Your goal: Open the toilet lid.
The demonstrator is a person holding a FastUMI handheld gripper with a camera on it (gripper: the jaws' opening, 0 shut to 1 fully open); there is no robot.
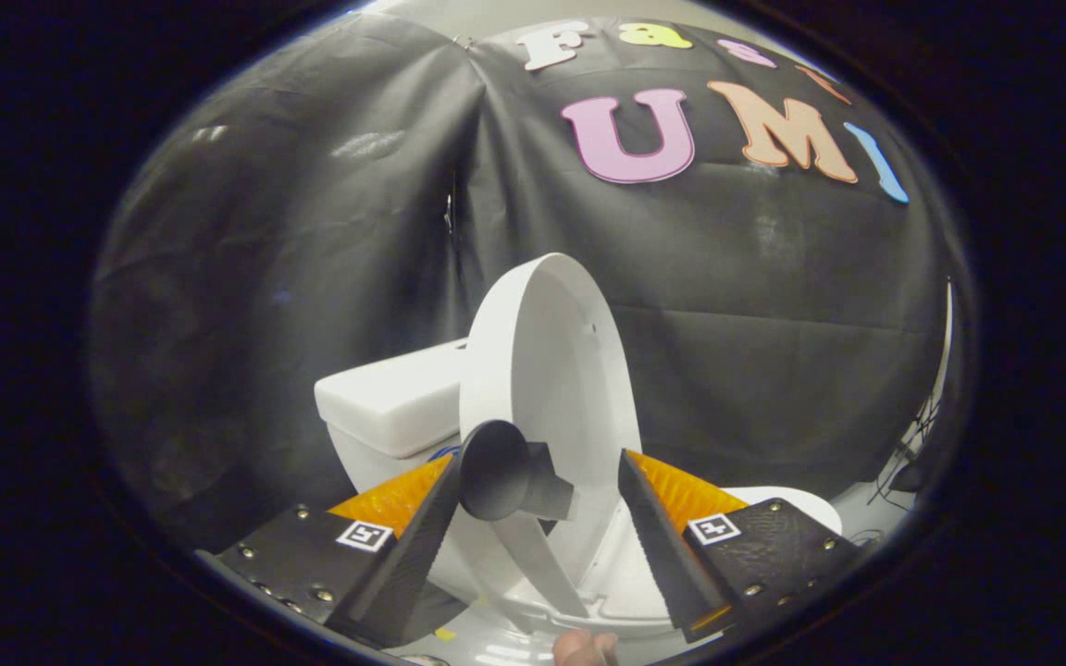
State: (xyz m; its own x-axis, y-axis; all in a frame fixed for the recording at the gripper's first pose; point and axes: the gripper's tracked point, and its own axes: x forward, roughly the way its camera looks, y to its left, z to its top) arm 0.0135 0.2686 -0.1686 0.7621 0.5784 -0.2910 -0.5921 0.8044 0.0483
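Tongs: the tongs (538, 518) sit at the bottom centre of the frame with their fingers spread apart, gripping nothing.
Knob: a dark round knob (501, 470) on the lid's edge lies between the fingers, close against the left one; whether it touches is hard to say.
Lid: the white toilet lid (551, 370) stands raised near upright in the middle of the frame, seen almost edge-on, its inner face turned right.
Tank: the white tank (394, 402) sits left of centre, just behind the lid.
Bowl: the bowl's rim (801, 507) shows at lower right, beyond the right finger.
Fingertips: a person's fingertips (586, 647) peek in at the bottom edge, below the tongs.
Stage: by the look of it the lid is largely up and needs only to settle back towards the tank.
Doing it well: keep the knob centred between the fingers, push gently along the lid's arc about its hinge, and slow near the tank so the lid rests without slamming.
Risk: the knob could slip out past the spread fingers and the lid could drop forward.
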